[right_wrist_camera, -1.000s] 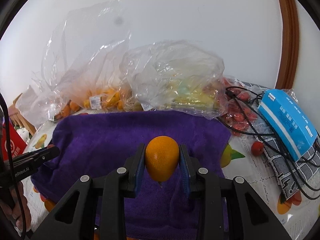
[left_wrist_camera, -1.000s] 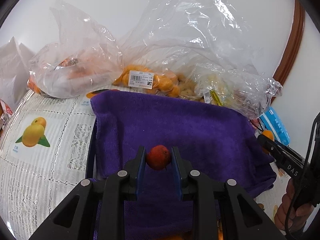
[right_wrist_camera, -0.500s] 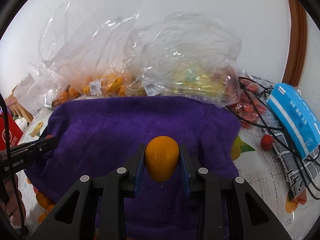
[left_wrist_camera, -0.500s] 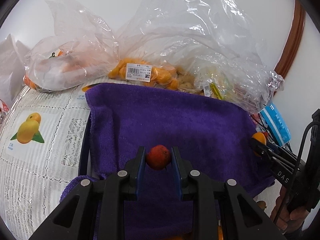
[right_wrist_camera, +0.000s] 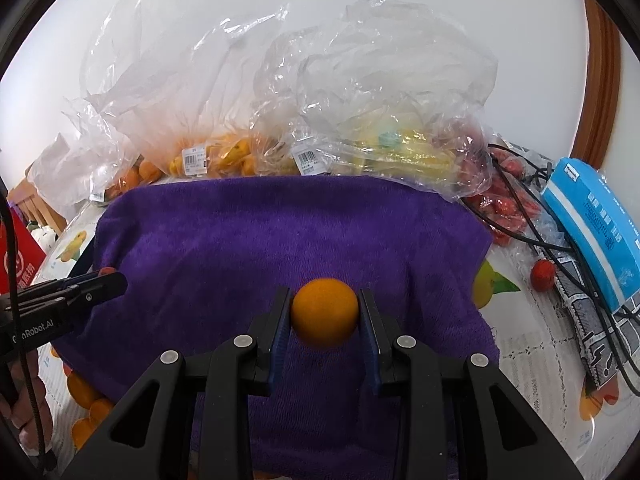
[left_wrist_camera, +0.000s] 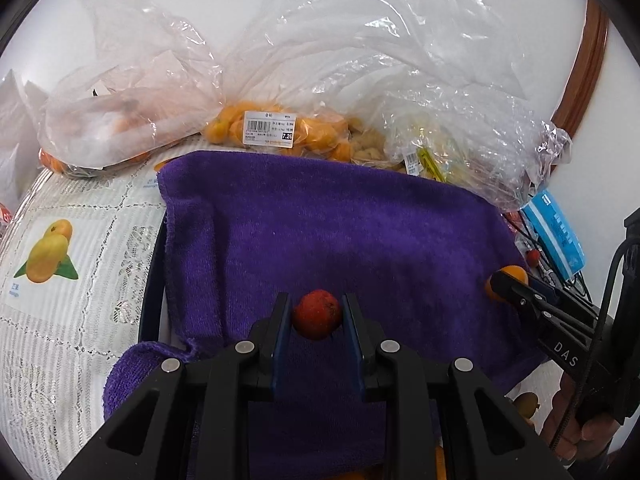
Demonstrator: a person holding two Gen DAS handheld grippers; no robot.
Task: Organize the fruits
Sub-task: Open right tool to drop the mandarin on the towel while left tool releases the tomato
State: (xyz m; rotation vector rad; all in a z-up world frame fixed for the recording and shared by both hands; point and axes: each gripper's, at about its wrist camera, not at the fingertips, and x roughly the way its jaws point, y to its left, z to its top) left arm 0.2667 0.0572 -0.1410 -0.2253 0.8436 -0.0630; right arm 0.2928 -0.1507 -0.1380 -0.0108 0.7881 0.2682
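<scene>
Left gripper [left_wrist_camera: 316, 316] clamped a small, rough red fruit [left_wrist_camera: 317, 314]; right gripper [right_wrist_camera: 324, 312] pinched a smooth round orange [right_wrist_camera: 324, 312], both above the purple towel [left_wrist_camera: 340, 236] (bagged produce indistinct).

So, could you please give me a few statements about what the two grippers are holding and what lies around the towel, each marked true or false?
1. The left gripper is shut on a small red fruit. True.
2. The right gripper is open and holds nothing. False: it is shut on an orange fruit.
3. Both grippers are above a purple towel. True.
4. The blue box lies left of the towel in the right wrist view. False: it lies to the right, by black cables.
5. Clear plastic bags of fruit lie behind the towel. True.
</scene>
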